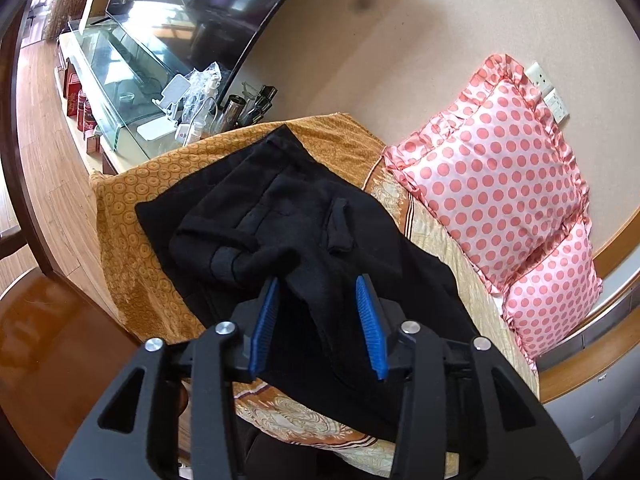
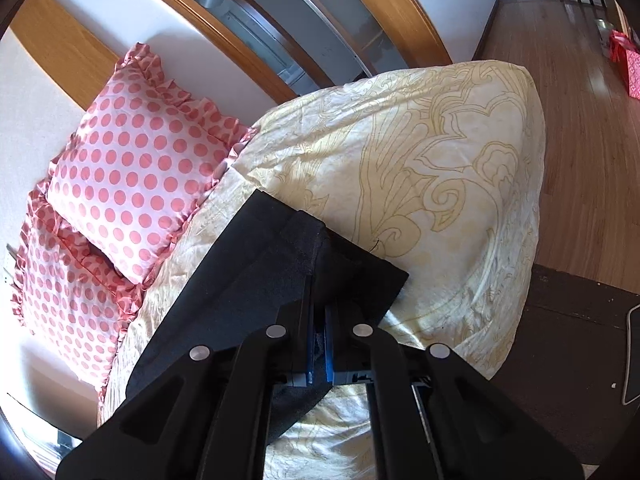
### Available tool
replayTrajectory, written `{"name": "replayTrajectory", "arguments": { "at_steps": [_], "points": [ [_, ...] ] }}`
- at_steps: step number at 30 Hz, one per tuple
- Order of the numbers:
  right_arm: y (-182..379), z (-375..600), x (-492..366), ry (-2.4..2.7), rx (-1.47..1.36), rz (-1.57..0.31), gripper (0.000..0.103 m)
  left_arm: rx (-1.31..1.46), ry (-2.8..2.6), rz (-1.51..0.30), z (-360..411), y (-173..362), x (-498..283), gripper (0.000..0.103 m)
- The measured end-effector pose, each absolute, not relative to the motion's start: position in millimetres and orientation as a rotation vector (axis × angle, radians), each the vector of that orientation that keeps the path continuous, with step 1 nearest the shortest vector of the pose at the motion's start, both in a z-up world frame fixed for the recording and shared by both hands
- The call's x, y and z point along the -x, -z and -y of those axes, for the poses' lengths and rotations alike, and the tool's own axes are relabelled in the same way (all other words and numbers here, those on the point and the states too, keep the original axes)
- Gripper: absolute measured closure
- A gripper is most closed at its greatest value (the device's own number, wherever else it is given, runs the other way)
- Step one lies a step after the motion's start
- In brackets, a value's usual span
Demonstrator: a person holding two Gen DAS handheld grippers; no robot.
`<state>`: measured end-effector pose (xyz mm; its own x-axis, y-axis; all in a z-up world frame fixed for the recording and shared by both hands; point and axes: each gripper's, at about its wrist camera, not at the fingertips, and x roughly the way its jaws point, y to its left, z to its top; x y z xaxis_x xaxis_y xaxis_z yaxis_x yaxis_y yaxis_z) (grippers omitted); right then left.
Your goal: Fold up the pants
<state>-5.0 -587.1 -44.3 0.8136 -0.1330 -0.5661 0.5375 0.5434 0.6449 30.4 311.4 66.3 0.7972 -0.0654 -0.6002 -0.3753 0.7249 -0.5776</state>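
Note:
Black pants (image 1: pixel 280 216) lie crumpled on the bed, waist end toward the orange blanket (image 1: pixel 132 216). My left gripper (image 1: pixel 320 284) is open just above a ridge of the black cloth, blue pads (image 1: pixel 264 328) on either side of it. In the right wrist view, my right gripper (image 2: pixel 318 280) is shut on the hem end of a pant leg (image 2: pixel 248 276), which drapes over the fingers and hides the tips. The leg lies flat on the cream quilt (image 2: pixel 440 160).
Two pink polka-dot pillows (image 1: pixel 500 168) lean on the wall at the bed's head; they also show in the right wrist view (image 2: pixel 132 168). A glass TV stand (image 1: pixel 120 76) with clutter is beyond the bed. Wooden floor (image 2: pixel 560 80) lies past the bed.

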Motion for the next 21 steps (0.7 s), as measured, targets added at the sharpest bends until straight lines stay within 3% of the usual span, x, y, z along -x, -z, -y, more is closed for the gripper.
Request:
{"name": "replayTrajectory", "arguments": {
  "at_steps": [10,11,12,17,21],
  "points": [
    [43.9,586.2,4.5,0.425,-0.900,-0.492,0.100,1.197,-0.087,-0.688,-359.5,-34.0,-51.9,0.062],
    [44.0,585.9,4.5,0.427,-0.895,-0.493,0.100,1.247,-0.080,-0.687,-363.6,-29.9,-52.0,0.063],
    [44.1,585.7,4.5,0.427,-0.892,-0.493,0.100,1.269,-0.087,-0.693,-365.9,-28.2,-52.0,0.072],
    [44.6,586.5,5.0,0.422,-0.898,-0.486,0.100,0.814,-0.211,-0.653,-338.5,-81.9,-49.9,0.098],
    [44.6,586.3,5.9,0.420,-0.893,-0.485,0.100,0.473,-0.317,-0.599,-305.6,-101.0,-33.0,0.098]
  ]
}}
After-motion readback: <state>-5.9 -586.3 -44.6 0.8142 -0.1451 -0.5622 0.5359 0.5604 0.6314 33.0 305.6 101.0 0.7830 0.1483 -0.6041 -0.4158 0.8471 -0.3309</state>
